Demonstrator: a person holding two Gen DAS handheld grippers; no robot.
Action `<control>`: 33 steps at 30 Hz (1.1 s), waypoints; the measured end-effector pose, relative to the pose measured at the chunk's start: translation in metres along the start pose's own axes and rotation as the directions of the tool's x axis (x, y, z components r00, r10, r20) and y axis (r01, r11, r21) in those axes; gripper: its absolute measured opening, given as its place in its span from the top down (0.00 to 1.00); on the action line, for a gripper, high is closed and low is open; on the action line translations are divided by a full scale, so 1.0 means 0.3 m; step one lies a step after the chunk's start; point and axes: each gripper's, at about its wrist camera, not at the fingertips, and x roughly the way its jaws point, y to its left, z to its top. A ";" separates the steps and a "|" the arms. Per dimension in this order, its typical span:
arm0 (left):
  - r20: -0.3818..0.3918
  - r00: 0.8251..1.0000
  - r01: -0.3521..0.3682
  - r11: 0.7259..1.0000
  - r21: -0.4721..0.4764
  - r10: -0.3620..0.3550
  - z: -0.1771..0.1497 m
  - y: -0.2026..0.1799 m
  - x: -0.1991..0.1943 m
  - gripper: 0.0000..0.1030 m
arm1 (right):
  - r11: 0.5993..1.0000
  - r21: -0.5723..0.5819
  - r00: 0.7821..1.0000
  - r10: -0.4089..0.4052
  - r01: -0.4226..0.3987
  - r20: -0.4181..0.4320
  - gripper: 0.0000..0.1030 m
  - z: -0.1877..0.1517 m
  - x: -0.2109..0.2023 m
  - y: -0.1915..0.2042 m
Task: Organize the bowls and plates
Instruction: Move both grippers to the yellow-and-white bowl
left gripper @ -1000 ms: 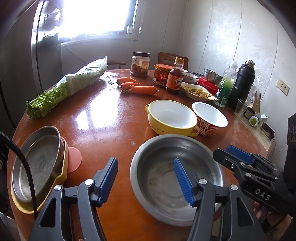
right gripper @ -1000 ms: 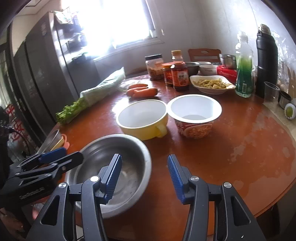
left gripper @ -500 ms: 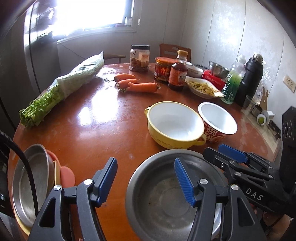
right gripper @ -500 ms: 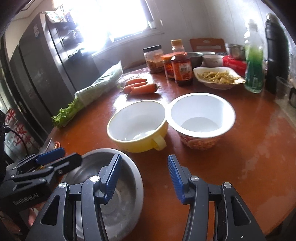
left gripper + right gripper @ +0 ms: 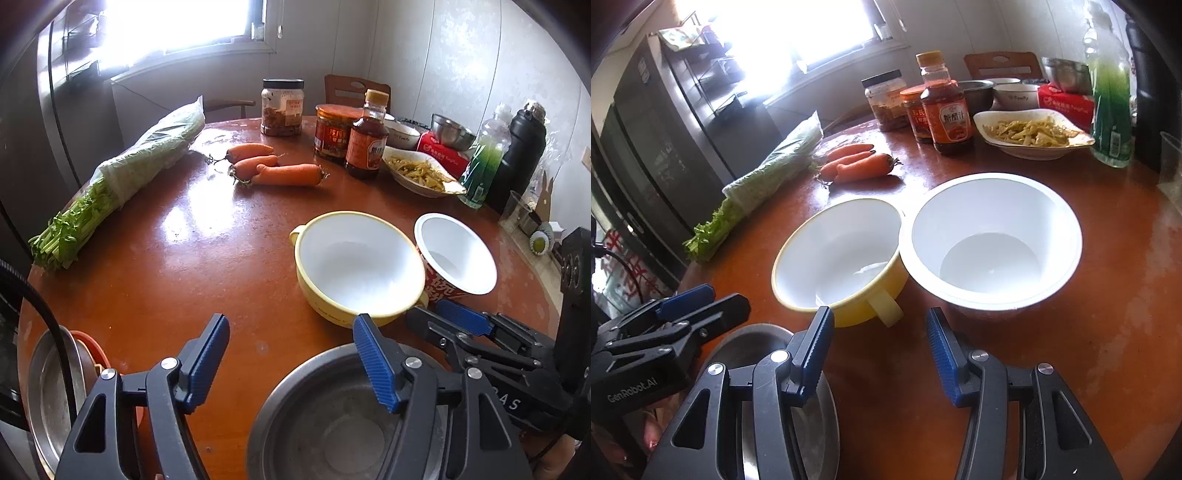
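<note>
Near the front edge of the round wooden table (image 5: pixel 177 258), a yellow bowl (image 5: pixel 354 266) with white inside, upright, mouth up; two small handles on a line running from far-left to near-right in the left wrist view, the near one (image 5: pixel 884 308) pointing toward the right gripper (image 5: pixel 879 349). Rim to rim on its right, a white paper noodle bowl (image 5: pixel 995 240), also upright, red print on its side. Closer in and lower, a steel bowl (image 5: pixel 332 417), mouth up, partly under both tools. At the far left edge, a stack of shallow steel plates (image 5: pixel 48 391) with an orange rim showing beneath — only partly in frame. Left gripper (image 5: pixel 291 363) hovering over the steel bowl's far rim, jaws apart and just widened, nothing between the blue pads but bare table and rim. Right gripper likewise parted, empty, poised just short of the gap between the yellow bowl's handle and the noodle bowl. Farther back: three carrots (image 5: pixel 275 168), bagged celery (image 5: pixel 122 177), a sauce bottle (image 5: pixel 365 138), two jars (image 5: pixel 282 107), a dish of shredded food (image 5: pixel 421 173), a green drink bottle (image 5: pixel 485 158), a black flask (image 5: pixel 519 155) — all well clear of the bowls.
</note>
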 end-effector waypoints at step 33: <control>-0.043 0.999 0.009 0.994 -0.112 -0.014 0.150 0.098 0.139 0.30 | 0.980 -0.167 0.992 0.100 -0.113 -0.082 0.47 0.115 0.152 0.096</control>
